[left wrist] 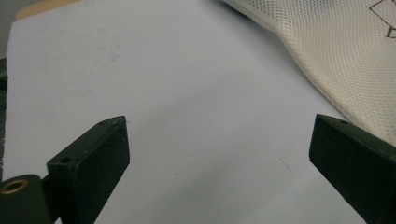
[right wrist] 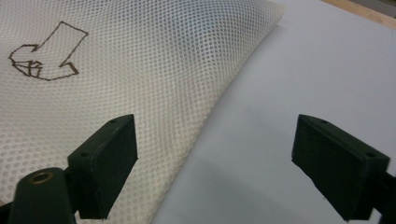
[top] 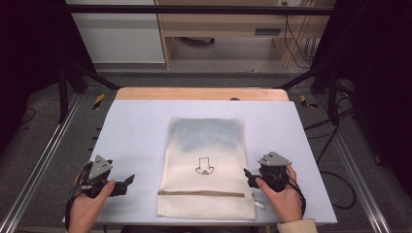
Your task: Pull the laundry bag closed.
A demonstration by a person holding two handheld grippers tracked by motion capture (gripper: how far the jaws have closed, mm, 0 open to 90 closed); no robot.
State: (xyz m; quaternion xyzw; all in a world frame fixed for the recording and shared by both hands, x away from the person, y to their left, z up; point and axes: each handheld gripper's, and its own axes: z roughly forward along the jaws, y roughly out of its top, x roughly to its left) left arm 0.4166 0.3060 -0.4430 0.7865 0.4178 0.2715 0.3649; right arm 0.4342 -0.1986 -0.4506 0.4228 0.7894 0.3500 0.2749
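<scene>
The mesh bag (top: 206, 165) lies flat between both, ready for handling. Left hand-held gripper (top: 130, 179) gapes empty well beside it; right hand-held gripper (top: 247, 174), jaws wide, straddles its edge.

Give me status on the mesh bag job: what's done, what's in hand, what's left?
Done: the mesh bag lies flat on the table, its zipper apparently closed, something bluish inside at the far end. In hand: nothing; the left claw and right claw are both open, flanking the bag, the right one at its edge. Left: seemingly everything, starting with gripping the bag.
</scene>
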